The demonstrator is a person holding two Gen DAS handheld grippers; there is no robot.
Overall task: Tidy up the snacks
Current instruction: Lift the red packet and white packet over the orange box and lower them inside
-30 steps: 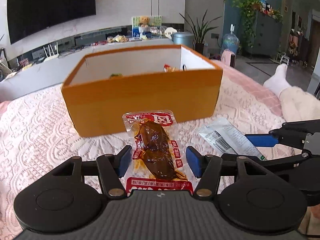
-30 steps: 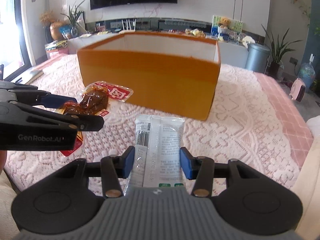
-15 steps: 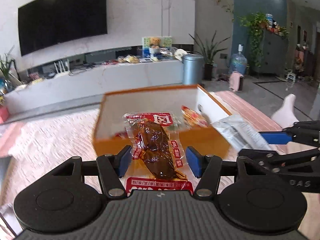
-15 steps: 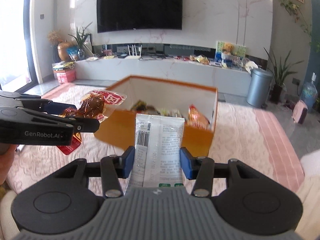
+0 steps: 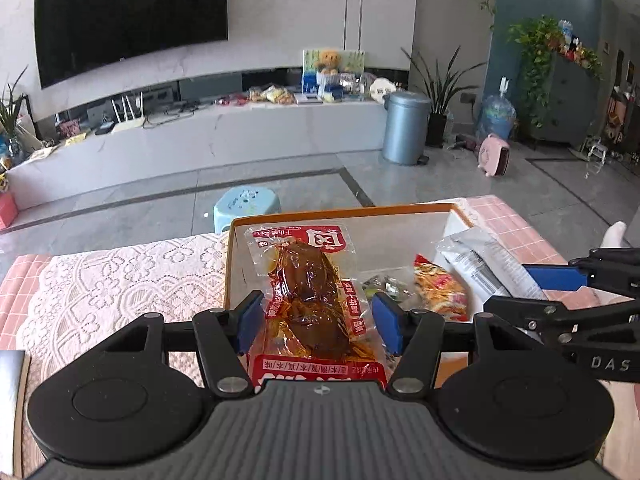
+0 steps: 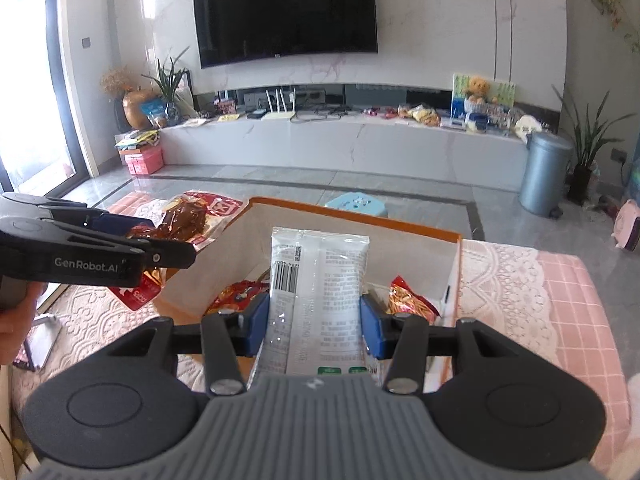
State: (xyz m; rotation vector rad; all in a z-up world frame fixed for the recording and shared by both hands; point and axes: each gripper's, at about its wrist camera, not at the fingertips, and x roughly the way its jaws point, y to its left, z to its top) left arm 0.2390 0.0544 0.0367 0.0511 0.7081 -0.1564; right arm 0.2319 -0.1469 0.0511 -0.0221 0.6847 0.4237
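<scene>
Carrying two snacks over the orange box [image 6: 457,276]: a red meat packet [image 5: 310,292] is clamped in the left hand-held gripper [image 5: 318,322], a white packet [image 6: 318,292] in the right hand-held gripper [image 6: 314,326]. Both packets lie lengthwise along the fingers, pointing at the box's far wall. The white packet is held above the box middle, the meat packet at the left wall. Snacks [image 6: 410,298] are already inside; nothing blocks a drop. The box sits on a lace-covered bed [image 6: 512,280].

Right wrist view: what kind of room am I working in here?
Most likely a home living room: a large wall-mounted TV, a long low media console cluttered with household items, and potted plants by the wall.
</scene>
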